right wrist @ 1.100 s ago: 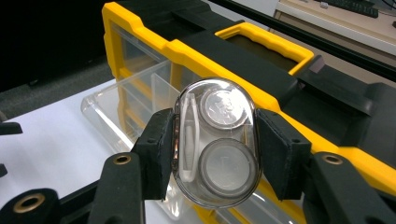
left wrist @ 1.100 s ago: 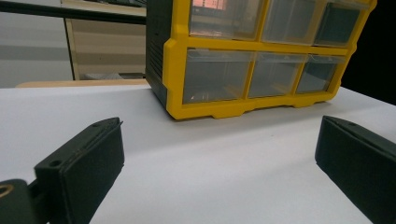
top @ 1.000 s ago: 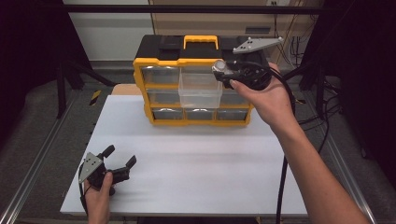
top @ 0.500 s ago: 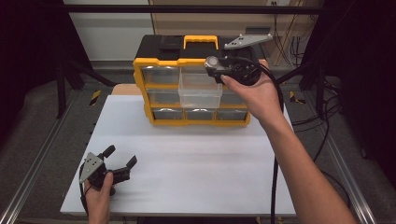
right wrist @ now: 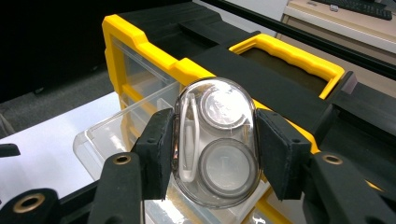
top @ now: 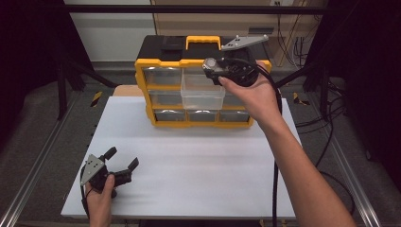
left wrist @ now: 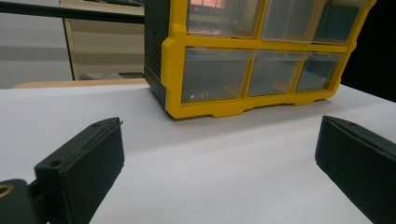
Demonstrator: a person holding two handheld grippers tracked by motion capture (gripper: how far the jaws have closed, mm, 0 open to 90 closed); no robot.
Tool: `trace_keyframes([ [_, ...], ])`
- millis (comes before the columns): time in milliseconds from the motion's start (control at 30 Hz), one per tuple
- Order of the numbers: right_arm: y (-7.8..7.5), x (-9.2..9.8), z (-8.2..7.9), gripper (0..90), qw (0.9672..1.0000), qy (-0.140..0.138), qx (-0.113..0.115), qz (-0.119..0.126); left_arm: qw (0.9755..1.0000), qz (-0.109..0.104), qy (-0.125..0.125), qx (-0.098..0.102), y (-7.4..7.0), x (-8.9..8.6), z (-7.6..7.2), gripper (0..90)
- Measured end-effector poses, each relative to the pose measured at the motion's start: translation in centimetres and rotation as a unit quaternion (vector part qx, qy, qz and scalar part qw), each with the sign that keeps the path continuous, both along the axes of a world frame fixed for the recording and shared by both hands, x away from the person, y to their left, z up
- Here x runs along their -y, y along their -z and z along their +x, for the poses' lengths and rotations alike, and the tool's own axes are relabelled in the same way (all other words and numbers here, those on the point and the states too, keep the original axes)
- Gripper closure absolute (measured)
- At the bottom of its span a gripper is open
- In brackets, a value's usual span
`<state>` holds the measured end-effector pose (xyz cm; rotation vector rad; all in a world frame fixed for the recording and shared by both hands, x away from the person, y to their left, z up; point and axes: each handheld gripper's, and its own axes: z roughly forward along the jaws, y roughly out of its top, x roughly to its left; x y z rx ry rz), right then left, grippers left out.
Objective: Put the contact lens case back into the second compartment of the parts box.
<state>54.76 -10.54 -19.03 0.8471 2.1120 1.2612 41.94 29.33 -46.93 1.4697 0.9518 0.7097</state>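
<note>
— What is changing at the right gripper (top: 213,71)?

— It is drifting leftward across the front of the yellow organiser (top: 144,85), which is standing at the far edge of the surface (top: 198,175). A second ago it was hanging off the organiser's right end; now it is hovering just above the pulled-out clear drawer (top: 202,97) in the middle row. That is putting the carried piece over an open bin, so the release is looking close (a judgement, not a thing seen).

— And what is it carrying?

— A clear plastic case (right wrist: 215,144) with two round wells. In the right gripper view the jaws are pressing against its two long sides, closed as far as the case allows, with the case sitting squarely between the pads (right wrist: 158,149) and its rounded end pointing away from the camera. The drawer is lying below and beyond it.

— Is the left gripper (top: 124,161) doing anything?

— It is resting near the surface's near-left corner, unmoved, with its jaws spread wide and holding nothing.
</note>
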Motion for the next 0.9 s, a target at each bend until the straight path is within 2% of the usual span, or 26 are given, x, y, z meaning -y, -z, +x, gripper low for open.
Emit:
trace_keyframes([
  [900, 0.2, -1.3, 0.1, 49.2, 0.9998, -0.012, -0.003, -0.014, 1.0, 0.003, 0.002, -0.001, 0.0, 0.1, 0.0, 0.9],
])
